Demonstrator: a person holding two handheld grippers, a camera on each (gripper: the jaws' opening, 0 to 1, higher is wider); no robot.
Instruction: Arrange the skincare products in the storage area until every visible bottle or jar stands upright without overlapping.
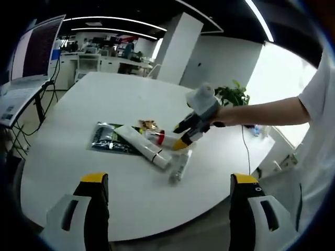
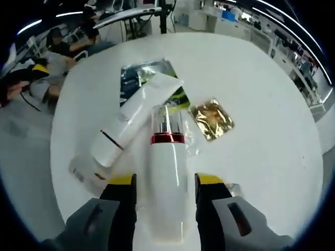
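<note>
A white bottle (image 2: 167, 178) with a red ring and clear cap lies on its side on the round white table (image 2: 261, 78). My right gripper (image 2: 166, 183) is open, with one jaw on each side of the bottle and a small gap at both. A white tube (image 2: 131, 123) lies left of it, partly over a dark green sachet (image 2: 141, 78). A clear bottle (image 2: 84, 170) lies flat further left, and a gold sachet (image 2: 212, 119) to the right. My left gripper (image 1: 168, 180) hangs wide open and empty over the near table edge, short of the white tube (image 1: 141, 142), white bottle (image 1: 162, 138) and clear bottle (image 1: 179, 166). The right gripper (image 1: 196, 123) reaches in there from the right.
A person's arm (image 1: 261, 111) stretches across from the right. A monitor on a stand (image 1: 34, 52) is at the left of the table, a potted plant (image 1: 233, 95) behind it. Office desks (image 1: 104, 60) fill the background. Bare tabletop (image 1: 104, 94) lies beyond the items.
</note>
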